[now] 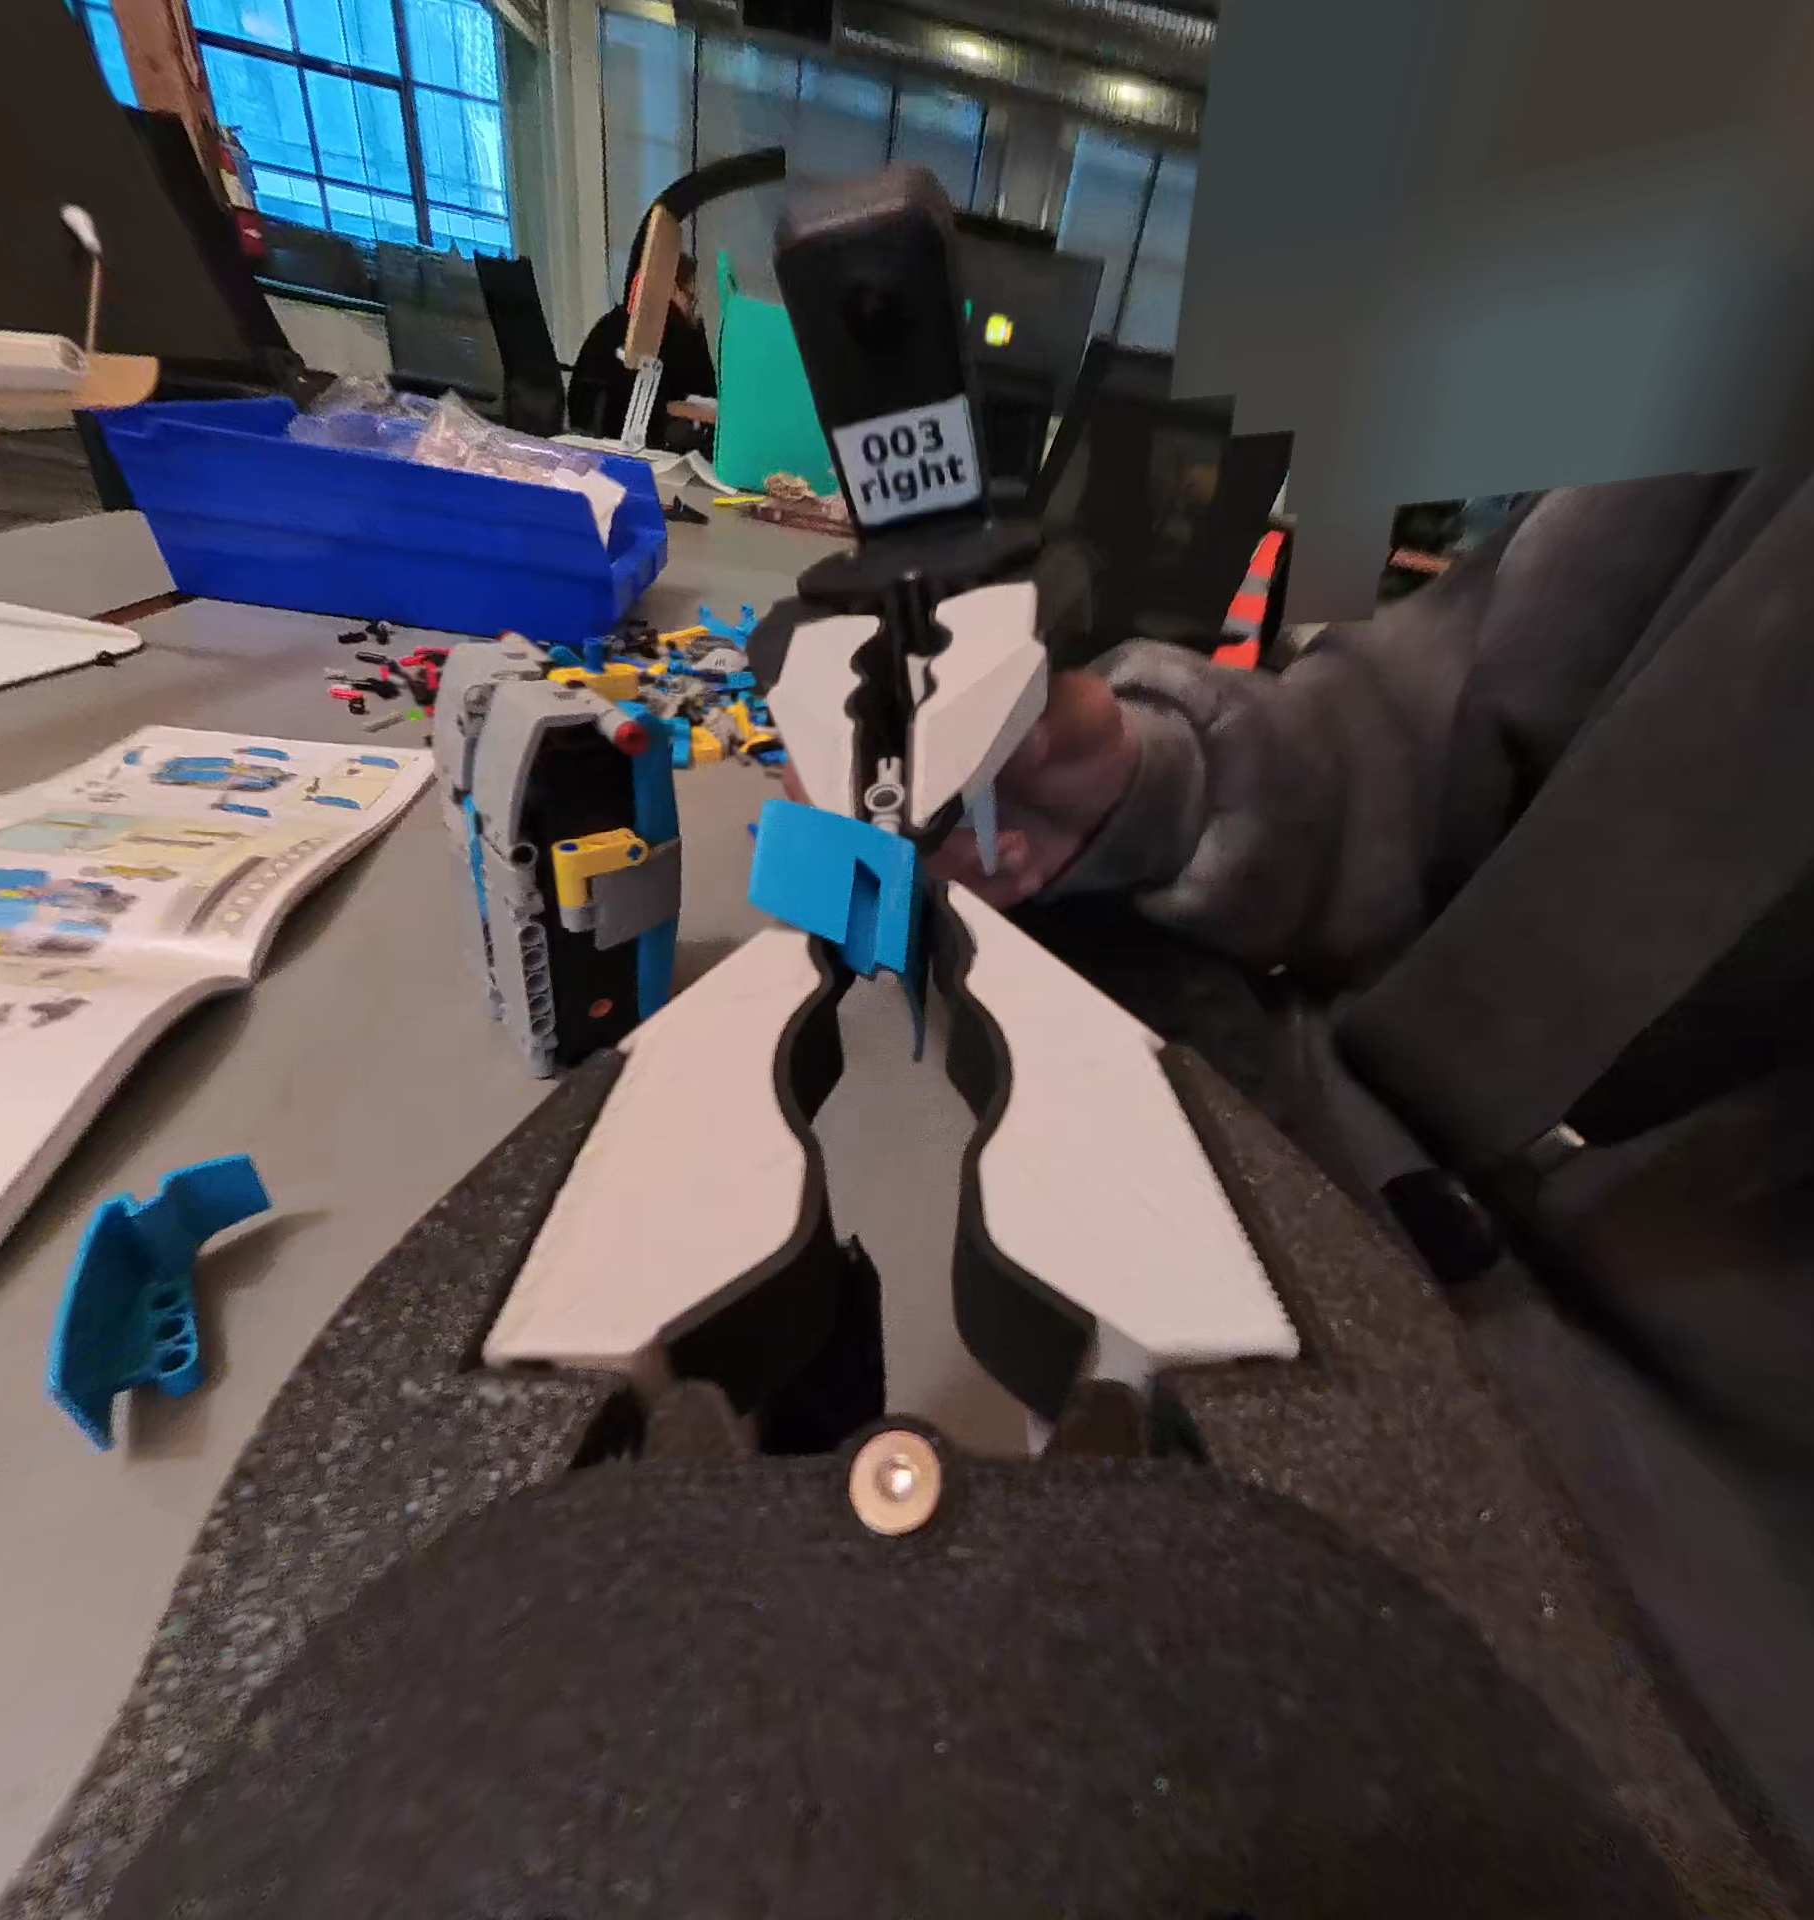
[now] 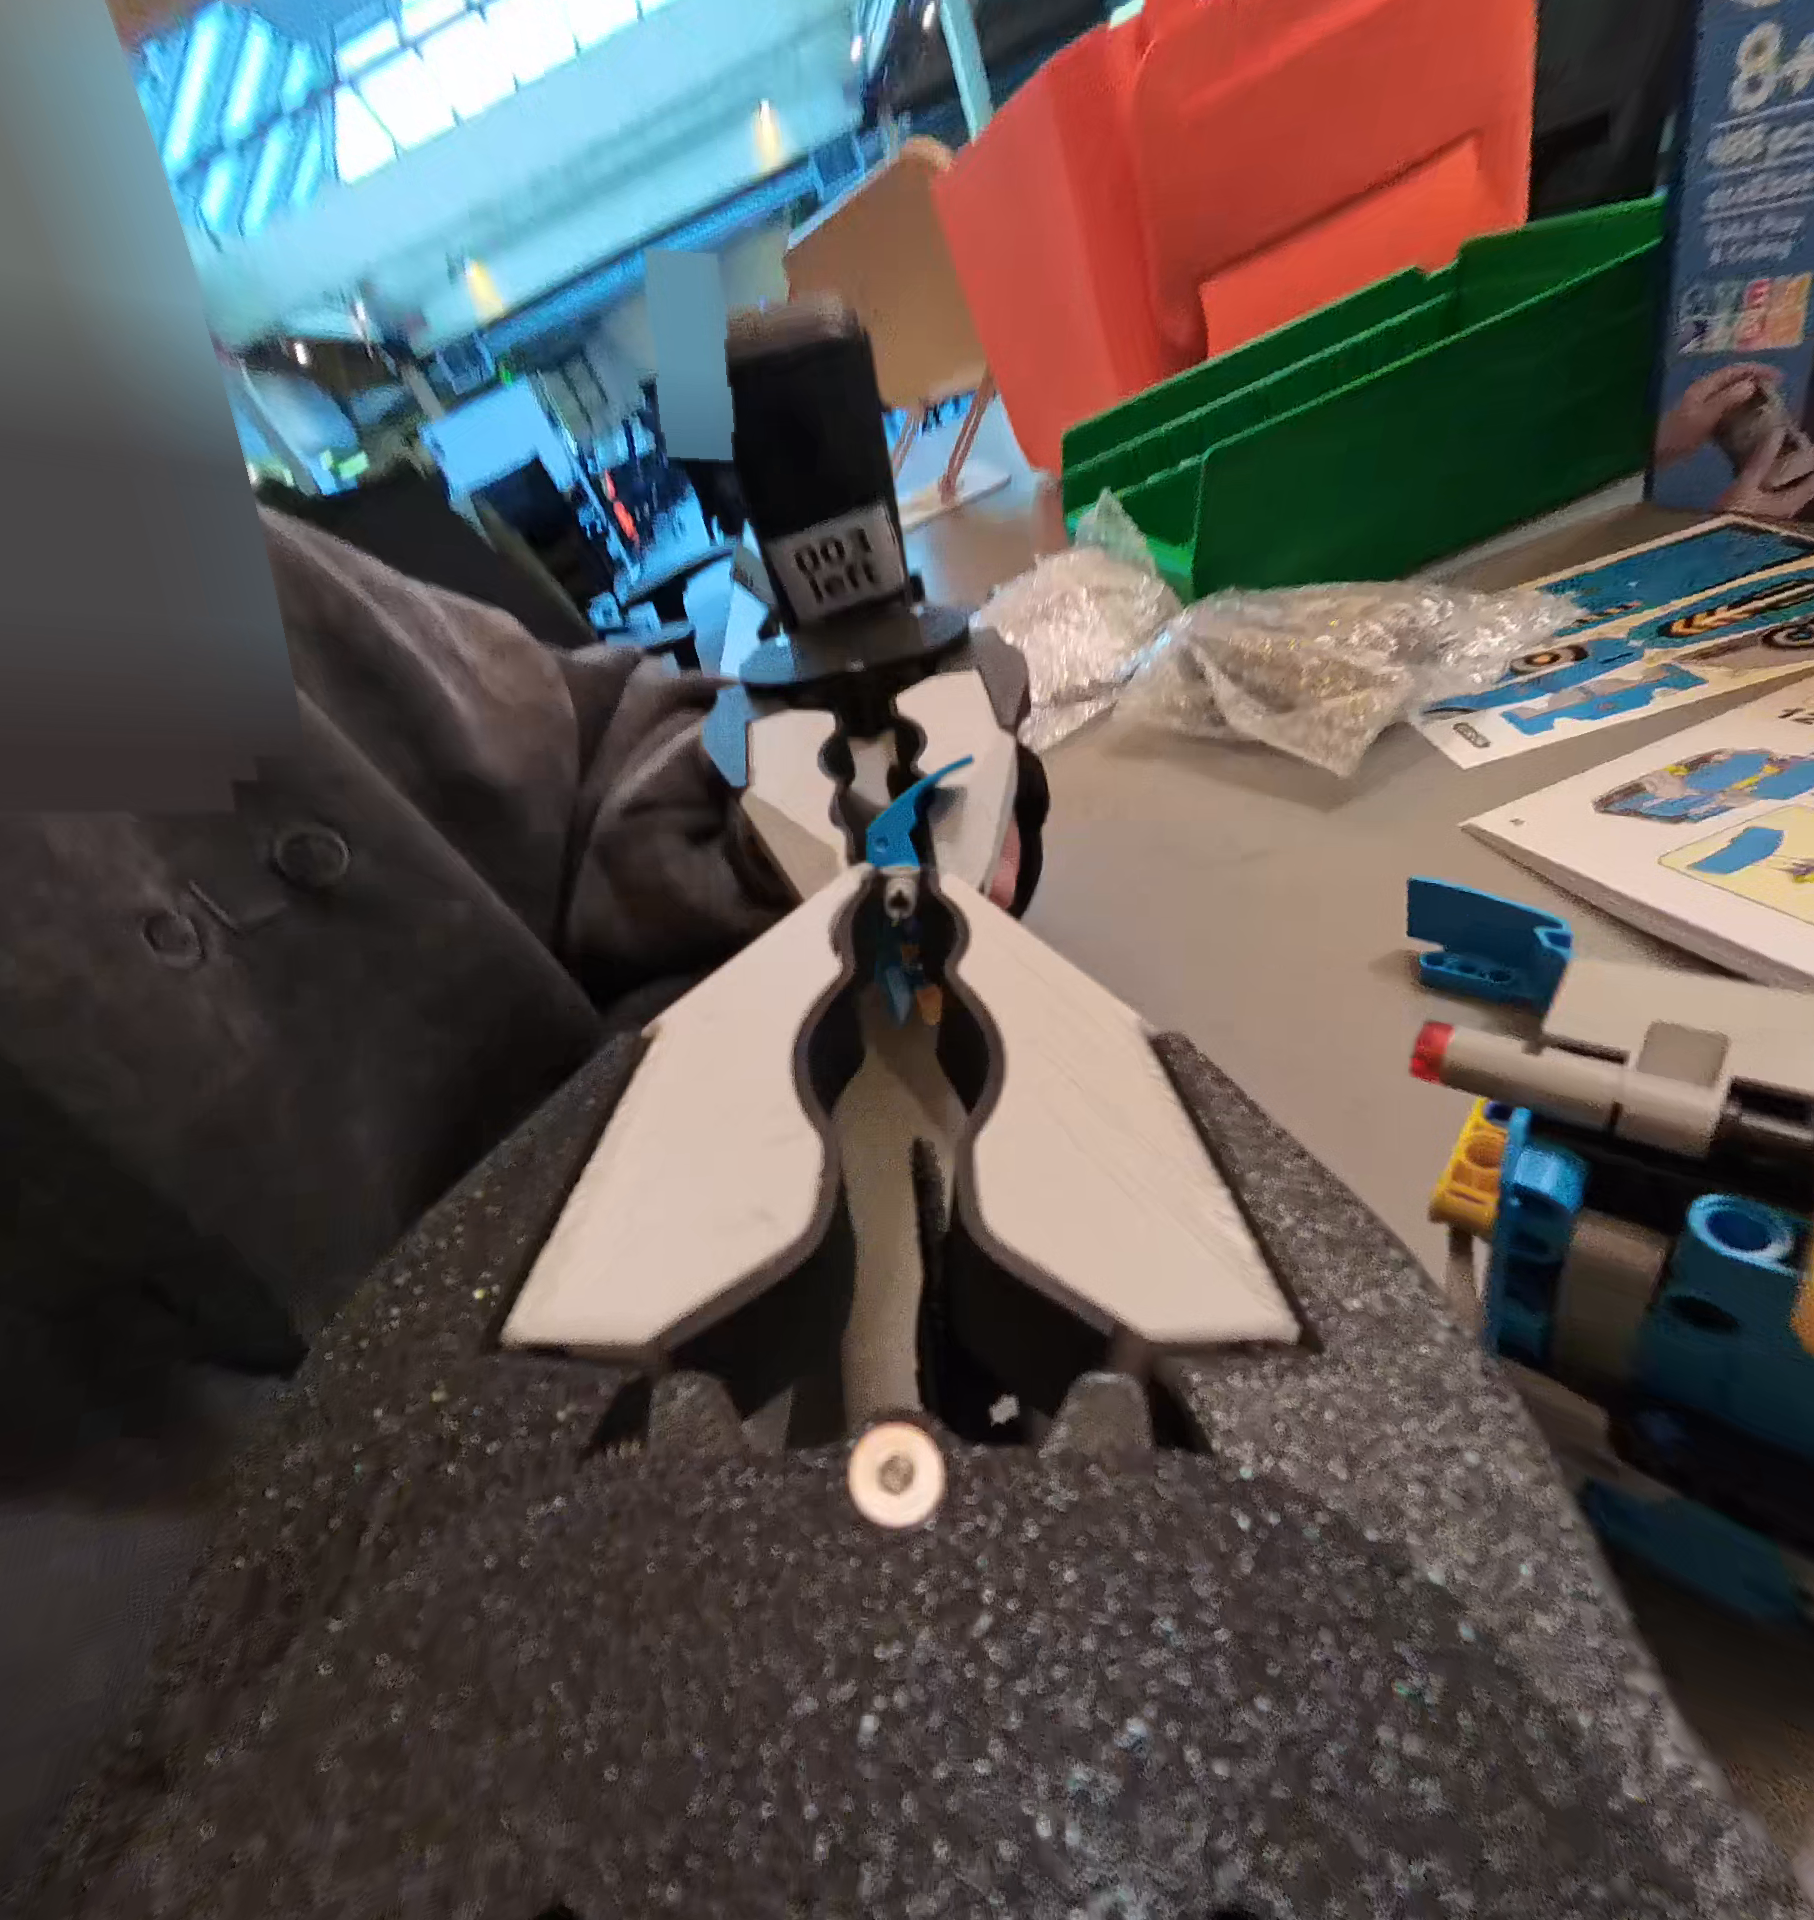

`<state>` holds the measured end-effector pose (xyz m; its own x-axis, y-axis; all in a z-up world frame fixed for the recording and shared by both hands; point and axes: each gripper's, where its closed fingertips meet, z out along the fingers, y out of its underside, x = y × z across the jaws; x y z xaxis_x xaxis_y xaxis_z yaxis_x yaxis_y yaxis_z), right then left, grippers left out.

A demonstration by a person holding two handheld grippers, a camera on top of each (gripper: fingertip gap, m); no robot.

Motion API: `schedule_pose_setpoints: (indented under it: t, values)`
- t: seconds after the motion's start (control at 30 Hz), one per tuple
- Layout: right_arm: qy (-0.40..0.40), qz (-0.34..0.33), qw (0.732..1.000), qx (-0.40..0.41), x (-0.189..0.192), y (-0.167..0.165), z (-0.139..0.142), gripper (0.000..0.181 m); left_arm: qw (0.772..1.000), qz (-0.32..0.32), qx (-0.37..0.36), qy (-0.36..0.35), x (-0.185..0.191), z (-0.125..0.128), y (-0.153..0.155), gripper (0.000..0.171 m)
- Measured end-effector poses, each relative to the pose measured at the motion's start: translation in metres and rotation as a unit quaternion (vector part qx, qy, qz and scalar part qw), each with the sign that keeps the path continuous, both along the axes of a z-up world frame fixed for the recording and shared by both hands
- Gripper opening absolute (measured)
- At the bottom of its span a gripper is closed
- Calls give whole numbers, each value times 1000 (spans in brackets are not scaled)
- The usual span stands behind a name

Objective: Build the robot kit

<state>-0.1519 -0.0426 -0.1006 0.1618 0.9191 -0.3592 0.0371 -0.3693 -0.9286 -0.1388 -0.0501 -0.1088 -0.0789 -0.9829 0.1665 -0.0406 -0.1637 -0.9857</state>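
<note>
My left gripper clamped on a blue panel piece, my right gripper opposite, tips pinching a small grey connector touching the panel's far edge, half-built model left on the table.

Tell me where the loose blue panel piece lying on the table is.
In the left wrist view the loose blue panel piece lies low left on the table, beside the open instruction booklet.
</note>
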Motion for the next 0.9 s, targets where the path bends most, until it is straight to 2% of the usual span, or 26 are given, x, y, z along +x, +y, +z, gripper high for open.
schedule_pose_setpoints:
  t: [0.07,0.2,0.27,0.37,0.47,0.57,0.77,0.9]
  values:
    - [-21,13,1000,15,1,-4,-3,6,1000,-1,17,11,1,-3,-3,11]
    - [-61,15,997,40,4,-5,-16,6,999,-9,6,41,4,-14,-4,11]
    - [-117,5,990,80,6,-3,-26,6,998,-12,-4,64,5,-22,-2,11]
    - [-120,-28,990,75,7,7,-26,7,997,-13,-47,63,6,-22,5,12]
    - [-102,-26,993,45,7,9,-24,7,997,-18,-55,59,6,-21,5,12]
    - [-95,-37,993,52,9,11,-22,7,995,-29,-70,60,5,-22,2,12]
    - [-107,-18,993,56,9,5,-23,7,995,-24,-75,61,5,-22,4,12]
    - [-146,-15,987,60,9,4,-30,7,996,-18,-44,76,7,-26,1,12]
